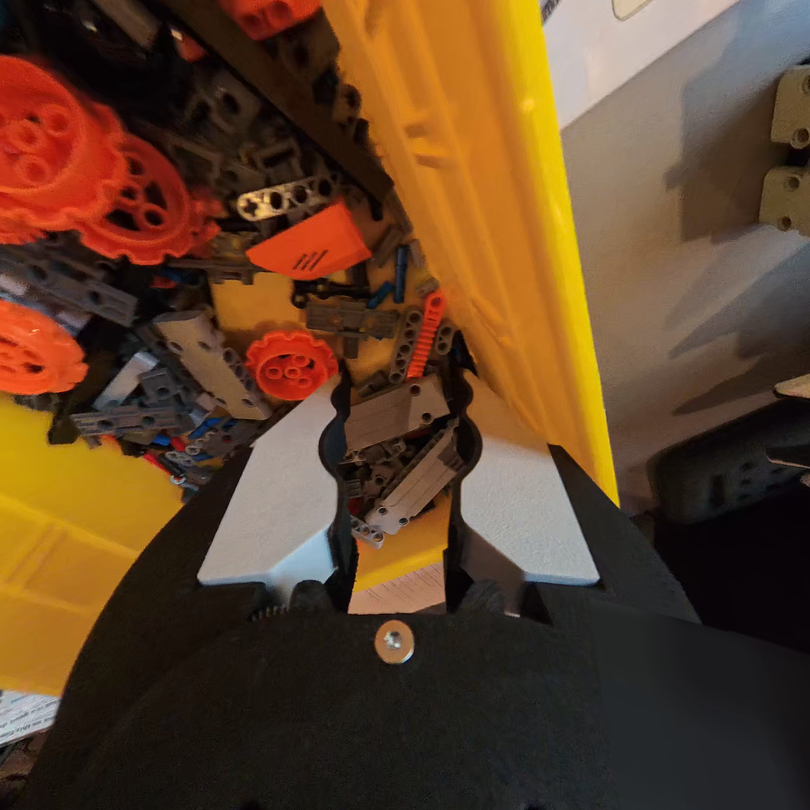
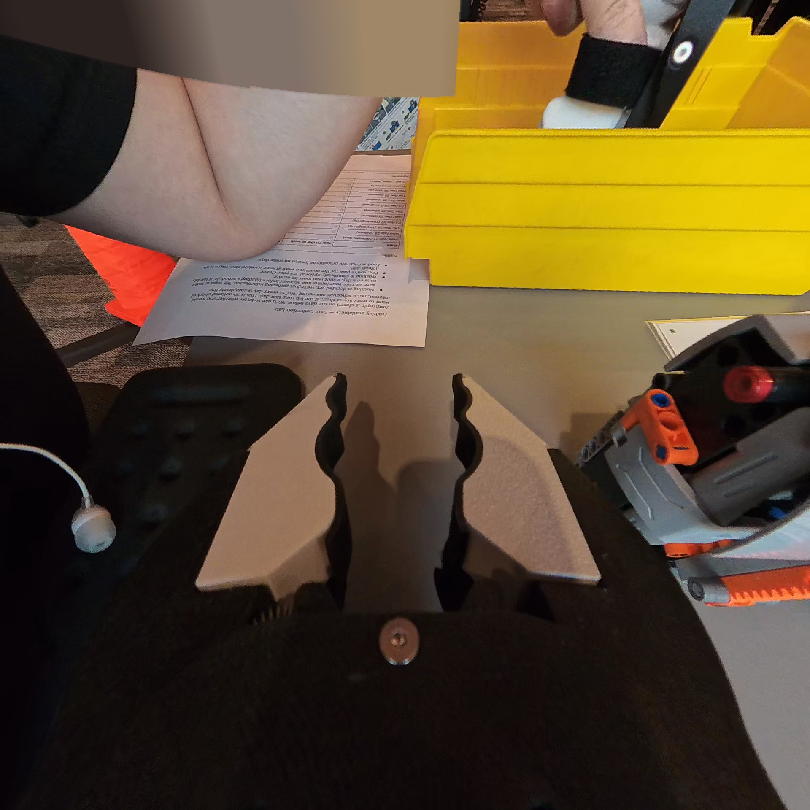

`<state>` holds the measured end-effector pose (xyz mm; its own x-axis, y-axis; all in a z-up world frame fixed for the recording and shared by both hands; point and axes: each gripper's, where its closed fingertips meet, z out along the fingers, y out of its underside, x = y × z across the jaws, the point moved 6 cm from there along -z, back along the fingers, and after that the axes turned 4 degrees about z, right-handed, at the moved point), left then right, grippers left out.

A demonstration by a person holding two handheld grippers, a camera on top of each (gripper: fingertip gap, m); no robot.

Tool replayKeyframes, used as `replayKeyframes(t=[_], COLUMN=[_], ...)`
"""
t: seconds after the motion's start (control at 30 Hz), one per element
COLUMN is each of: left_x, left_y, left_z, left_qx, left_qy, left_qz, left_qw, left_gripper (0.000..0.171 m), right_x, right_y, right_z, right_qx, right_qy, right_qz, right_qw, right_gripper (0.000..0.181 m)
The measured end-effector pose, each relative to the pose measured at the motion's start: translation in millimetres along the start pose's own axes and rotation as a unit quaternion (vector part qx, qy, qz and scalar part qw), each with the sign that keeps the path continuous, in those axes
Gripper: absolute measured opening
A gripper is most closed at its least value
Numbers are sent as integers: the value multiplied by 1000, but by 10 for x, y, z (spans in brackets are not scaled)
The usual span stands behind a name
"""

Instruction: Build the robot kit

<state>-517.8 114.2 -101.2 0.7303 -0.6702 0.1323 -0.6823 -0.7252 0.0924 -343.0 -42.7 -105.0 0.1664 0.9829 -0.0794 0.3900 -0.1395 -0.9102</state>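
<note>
My left gripper reaches down into a yellow bin full of loose building pieces. Its jaws stand apart, and a light grey block and a grey beam lie between the fingers; I cannot tell if the pads touch them. A small orange wheel and an orange toothed rack lie just beyond the tips. My right gripper is open and empty, low over the grey table. In the right wrist view a hand holds the left gripper inside the yellow bin.
Larger orange wheels and an orange curved panel lie deeper in the bin. A partly built grey and orange model stands at the right. A printed sheet lies ahead, with a person's arm above it. A white earbud hangs at the left.
</note>
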Motion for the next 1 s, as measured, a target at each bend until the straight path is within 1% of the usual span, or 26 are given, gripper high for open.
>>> replayKeyframes(t=[0.03,0.1,0.17,0.23,0.33,0.47,0.5,0.53,0.57,0.6,0.63,0.73,0.9,0.97,1.0], left_x=[-1,-34,-57,-75,-100,-128,-174,-230,-257,-275,-309,-434,-575,-557,-521], left_y=[2,-6,-40,-62,-44,-37,-12,15,28,37,47,44,13,61,92], left_z=[31,68,86,122,132,138,137,139,140,138,131,104,-22,-122,-169], left_qx=[-12,-24,-21,-25,-29,-30,-37,-44,-45,-43,-44,-36,11,32,43], left_qy=[-3,-16,-21,-22,-22,-11,-23,-38,-35,-29,-34,-64,-86,-82,-71], left_qz=[-1,-8,-16,-20,-36,-46,-52,-59,-68,-77,-83,-90,-115,-112,-108], left_qw=[1000,1000,999,999,999,998,998,997,996,996,995,993,990,990,991], left_gripper=[51,52,52,48,55,56,49,36,43,41,35,24,14,14,18], right_x=[0,3,7,9,3,-6,-6,-6,-6,-8,-9,-13,-15,-16,-15], right_y=[2,7,8,10,7,11,13,15,17,18,19,19,17,16,16], right_z=[1,6,7,6,4,11,14,15,17,19,19,20,18,16,15], right_qx=[-1,-2,-2,-3,-3,-5,-6,-7,-8,-8,-9,-10,-9,-9,-9], right_qy=[0,0,-1,0,-1,-3,-3,-3,-4,-5,-5,-5,-6,-6,-6], right_qz=[0,1,2,2,1,-1,-1,-1,0,0,-1,-2,-2,-1,-1], right_qw=[1000,1000,1000,1000,1000,1000,1000,1000,1000,1000,1000,1000,1000,1000,1000], right_gripper=[48,48,48,48,48,48,48,48,48,48,48,48,48,48,48])
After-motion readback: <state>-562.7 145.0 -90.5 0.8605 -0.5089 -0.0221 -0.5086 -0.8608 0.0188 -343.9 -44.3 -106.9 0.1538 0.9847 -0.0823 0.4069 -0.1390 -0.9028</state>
